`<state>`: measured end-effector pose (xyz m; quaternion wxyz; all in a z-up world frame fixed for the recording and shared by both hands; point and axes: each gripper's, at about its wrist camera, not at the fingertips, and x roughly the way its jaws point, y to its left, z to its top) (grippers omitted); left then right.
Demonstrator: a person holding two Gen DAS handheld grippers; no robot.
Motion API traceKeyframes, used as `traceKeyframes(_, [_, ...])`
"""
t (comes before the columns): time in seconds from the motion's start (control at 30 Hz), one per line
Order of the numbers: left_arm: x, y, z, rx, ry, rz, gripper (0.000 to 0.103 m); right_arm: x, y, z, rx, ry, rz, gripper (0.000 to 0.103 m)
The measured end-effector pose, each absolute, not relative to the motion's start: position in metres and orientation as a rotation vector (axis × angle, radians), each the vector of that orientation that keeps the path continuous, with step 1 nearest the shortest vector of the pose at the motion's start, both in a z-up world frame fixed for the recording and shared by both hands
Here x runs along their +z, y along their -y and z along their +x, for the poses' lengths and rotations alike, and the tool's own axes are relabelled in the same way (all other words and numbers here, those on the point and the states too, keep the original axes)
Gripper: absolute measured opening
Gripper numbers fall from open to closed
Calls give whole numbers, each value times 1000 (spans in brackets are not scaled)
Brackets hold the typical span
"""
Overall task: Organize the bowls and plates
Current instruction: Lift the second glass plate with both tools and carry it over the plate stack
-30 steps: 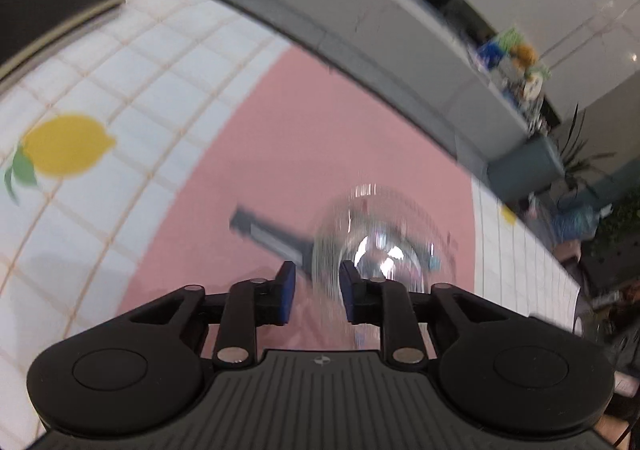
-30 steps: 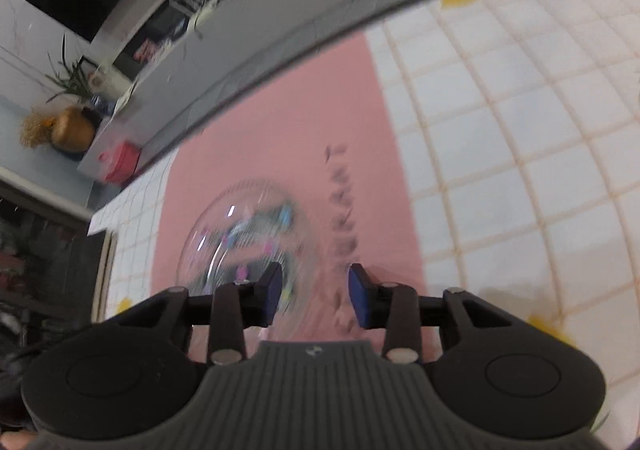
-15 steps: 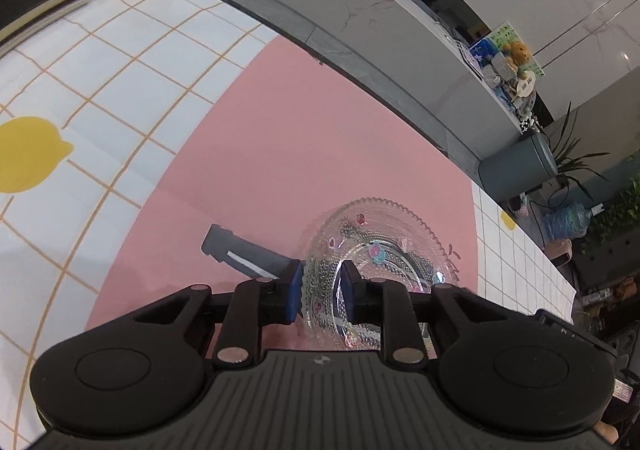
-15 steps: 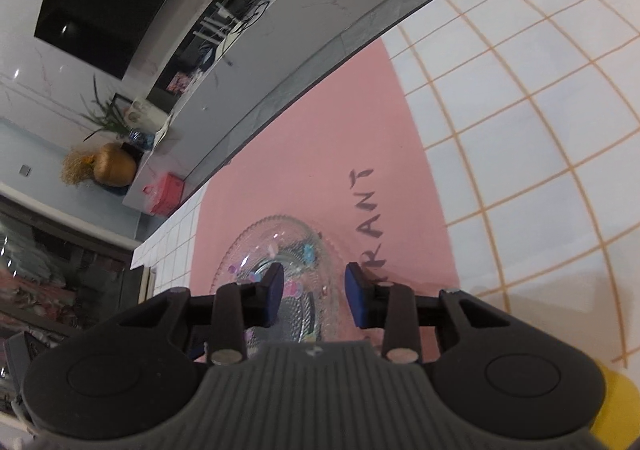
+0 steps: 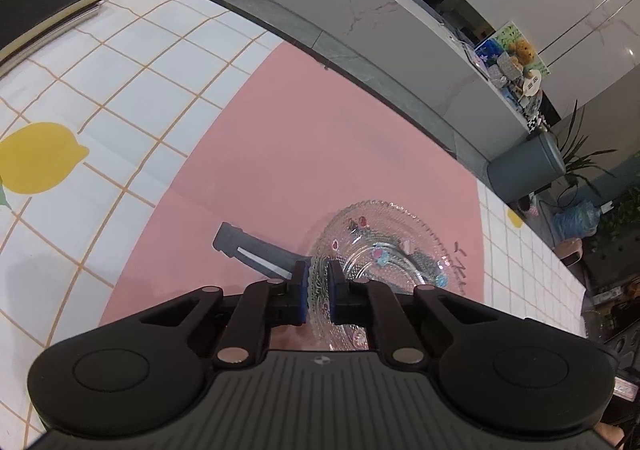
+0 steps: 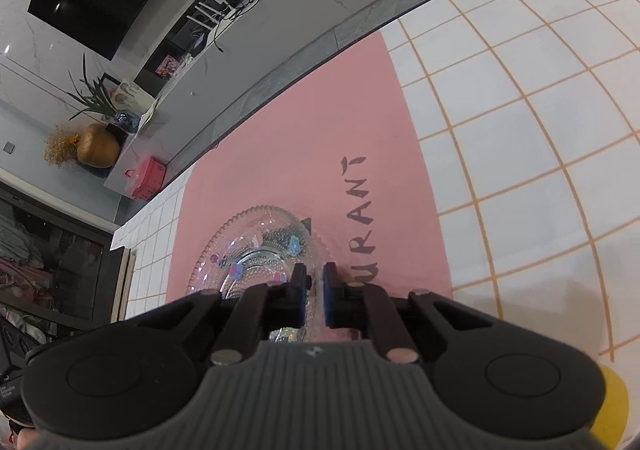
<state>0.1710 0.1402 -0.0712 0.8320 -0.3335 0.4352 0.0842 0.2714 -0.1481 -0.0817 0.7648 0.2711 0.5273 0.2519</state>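
Both grippers pinch the same glass plate (image 5: 384,250) from opposite sides. Left gripper (image 5: 318,286) has its blue-padded fingers drawn close on the plate's near rim, the glass edge visible in the narrow gap between them. Right gripper (image 6: 316,290) does the same at the rim on its side, jaws nearly together with the beaded edge between.

The plate (image 6: 264,246) sits over the pink panel (image 5: 320,154) of the tablecloth, toward that panel's near edge. Whether it rests on the cloth or is lifted just clear cannot be told. Its near part is cut off behind each gripper body, and its clear glass with small coloured flower prints makes the inner rings hard to separate. A dark printed shape (image 5: 256,250) on the pink panel runs under the left fingers, its end hidden. Grey lettering (image 6: 360,218) beside the plate is partly covered by the right gripper.

Half a second ago both pairs of fingers stood wider around the rim; now they have closed in. The plate lies in much the same place.

White cloth with an orange grid and yellow lemons (image 5: 36,158) flanks the pink panel. A black notebook (image 5: 40,6) lies at the far left corner of the tabletop. Beyond the far edge run a grey marble counter (image 5: 400,22) and potted plants (image 6: 96,98).
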Motion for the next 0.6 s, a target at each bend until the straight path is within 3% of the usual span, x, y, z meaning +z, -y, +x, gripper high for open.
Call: traceKeyframes(0.6, [-55,-135,166,152,-897,-707,9,-71,169,264,546,-1154,646,6])
